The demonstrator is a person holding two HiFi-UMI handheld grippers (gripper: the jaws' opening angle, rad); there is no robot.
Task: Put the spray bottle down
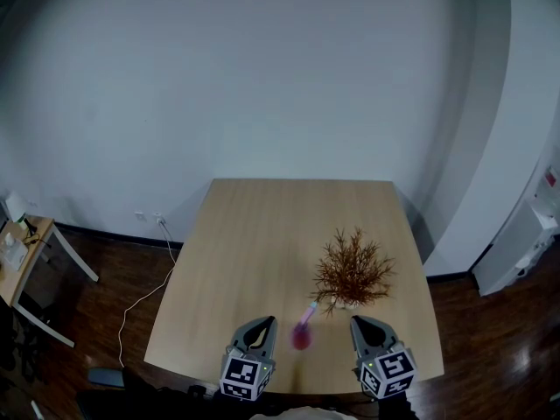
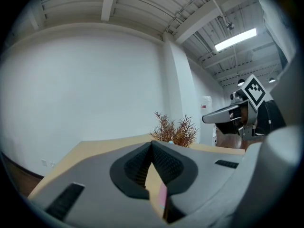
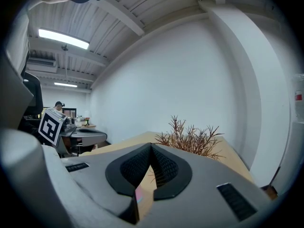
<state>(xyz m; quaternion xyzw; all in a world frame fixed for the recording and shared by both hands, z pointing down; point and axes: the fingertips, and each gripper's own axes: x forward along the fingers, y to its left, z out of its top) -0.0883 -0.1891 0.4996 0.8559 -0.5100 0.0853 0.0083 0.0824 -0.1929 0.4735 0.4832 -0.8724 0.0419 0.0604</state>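
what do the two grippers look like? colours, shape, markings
Both alike: left gripper and right gripper are grey moulded wedges with black ribbed pads, each carrying a cube of black-and-white square markers at the rear. No cables visible.

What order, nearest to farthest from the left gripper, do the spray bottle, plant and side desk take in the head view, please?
1. The spray bottle, just right of the left gripper.
2. The plant, farther right and further back.
3. The side desk, at the far left edge.
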